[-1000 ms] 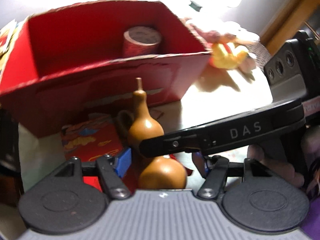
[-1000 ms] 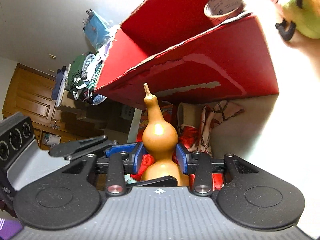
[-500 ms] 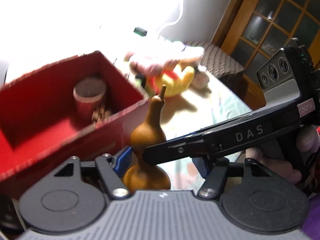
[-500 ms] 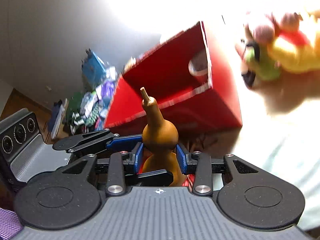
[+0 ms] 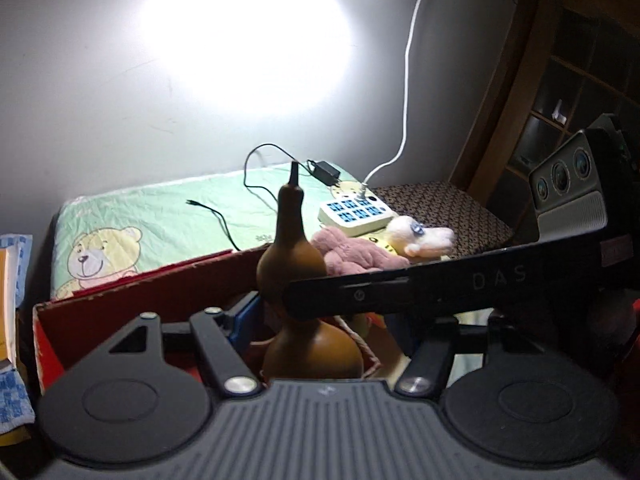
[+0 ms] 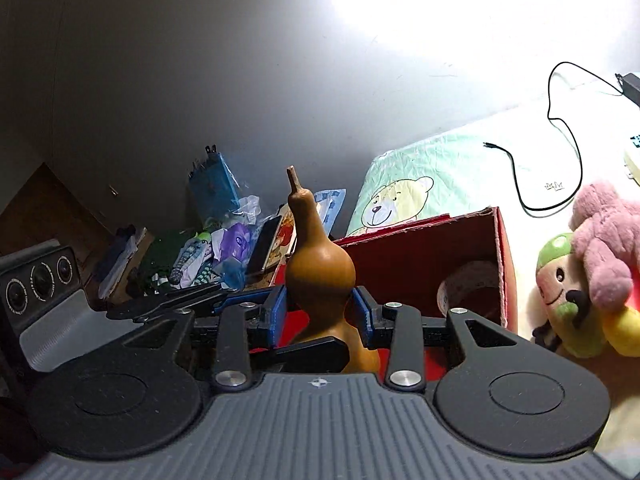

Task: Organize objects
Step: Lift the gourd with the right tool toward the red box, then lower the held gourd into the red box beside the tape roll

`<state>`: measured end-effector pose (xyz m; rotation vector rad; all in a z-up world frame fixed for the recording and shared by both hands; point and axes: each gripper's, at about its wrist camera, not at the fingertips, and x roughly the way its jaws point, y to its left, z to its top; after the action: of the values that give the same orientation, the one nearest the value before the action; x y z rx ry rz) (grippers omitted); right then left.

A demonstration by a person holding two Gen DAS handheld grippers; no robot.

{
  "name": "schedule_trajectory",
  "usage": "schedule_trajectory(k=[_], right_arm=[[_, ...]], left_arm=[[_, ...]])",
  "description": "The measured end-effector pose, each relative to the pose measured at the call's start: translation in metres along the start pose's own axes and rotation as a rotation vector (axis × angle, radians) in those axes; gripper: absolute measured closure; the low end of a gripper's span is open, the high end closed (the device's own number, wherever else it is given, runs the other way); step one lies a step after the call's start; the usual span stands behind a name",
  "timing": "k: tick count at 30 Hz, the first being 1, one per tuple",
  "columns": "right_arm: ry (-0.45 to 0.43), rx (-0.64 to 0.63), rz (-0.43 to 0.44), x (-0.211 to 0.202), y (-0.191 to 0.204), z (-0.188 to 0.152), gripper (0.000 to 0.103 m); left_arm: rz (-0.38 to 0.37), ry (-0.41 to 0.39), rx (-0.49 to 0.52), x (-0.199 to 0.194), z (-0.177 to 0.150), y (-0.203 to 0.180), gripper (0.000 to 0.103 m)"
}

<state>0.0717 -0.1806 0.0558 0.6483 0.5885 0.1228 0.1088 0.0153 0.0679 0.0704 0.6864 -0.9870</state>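
Item 1, brown gourd point(image 6: 320, 276): I hold it upright in my right gripper point(image 6: 320, 312), whose blue pads point(image 6: 277, 314) press the waist from both sides, closed down to the width of the gourd. Its stem points to 12 o'clock. In the right wrist view it stands in front of the red box's near left corner; whether it is over the opening I cannot tell.

Item 2, left gripper point(image 5: 320, 320): the gourd's lower bulb sits between its fingers in the left wrist view, with one blue pad point(image 5: 244, 320) just at the gourd's 9 o'clock. The other finger is hidden behind the right gripper's black body, so I cannot tell how far this claw is open or whether it grips.

Item 3, red box point(image 6: 502, 264): open top, cardboard, on the bear-print cloth point(image 6: 440, 168). A tape roll point(image 6: 468, 288) lies inside near its right wall.

Item 4, plush toys point(image 6: 588, 276): pink, green and yellow, piled at the box's 3 o'clock, just beside it.

Item 5, power strip point(image 5: 356, 212): white with blue sockets, at 12 o'clock beyond the plush in the left wrist view, a white cable plugged in.

Item 6, black cable point(image 6: 560, 140): loose loop on the cloth, well behind the box.

Item 7, clutter pile point(image 6: 208, 256): bags and clothing at 10 o'clock of the gourd, off the cloth.
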Motion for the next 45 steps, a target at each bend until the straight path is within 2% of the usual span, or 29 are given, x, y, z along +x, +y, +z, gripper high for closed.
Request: schedule_trajectory(k=[4,13,16,21,23,24,25,34,38,42,45], right_arm=[[0.103,0.024,-0.030,0.041,-0.008,0.010,0.065],[0.360,0.092,-0.140,0.105,-0.032,0.003,0.065],[0.410,0.101,-0.174,0.116,-0.040,-0.002,0.065],[0.465,0.093,-0.199,0.134,-0.045,-0.003,0.066],[0.469,0.095,-0.216,0.138,-0.048,-0.002,0.070],[0.473,0.105,-0.212,0.141,-0.051,-0.001,0.082],[0.477,0.122,-0.203,0.142,-0.054,0.000,0.087],[0.457,0.095,-0.186,0.136,-0.057,0.004,0.085],[0.389,0.065,-0.210,0.131,-0.056,0.010,0.080],[0.330,0.098,-0.214,0.134,-0.061,0.017,0.071],[0.287,0.112,-0.223,0.138,-0.062,0.021,0.067]], left_arm=[[0.029,0.049,-0.093,0.021,-0.004,0.030,0.037],[0.004,0.196,-0.307,0.074,-0.042,0.082,0.037],[-0.006,0.244,-0.339,0.088,-0.050,0.085,0.037],[0.037,0.295,-0.316,0.105,-0.049,0.087,0.037],[0.049,0.317,-0.318,0.110,-0.050,0.089,0.037],[0.053,0.325,-0.321,0.111,-0.050,0.091,0.037],[0.058,0.333,-0.325,0.112,-0.050,0.093,0.037],[0.121,0.323,-0.283,0.100,-0.049,0.098,0.037],[0.170,0.318,-0.261,0.094,-0.049,0.101,0.036],[0.213,0.307,-0.230,0.092,-0.047,0.102,0.035],[0.230,0.298,-0.210,0.090,-0.045,0.102,0.034]])
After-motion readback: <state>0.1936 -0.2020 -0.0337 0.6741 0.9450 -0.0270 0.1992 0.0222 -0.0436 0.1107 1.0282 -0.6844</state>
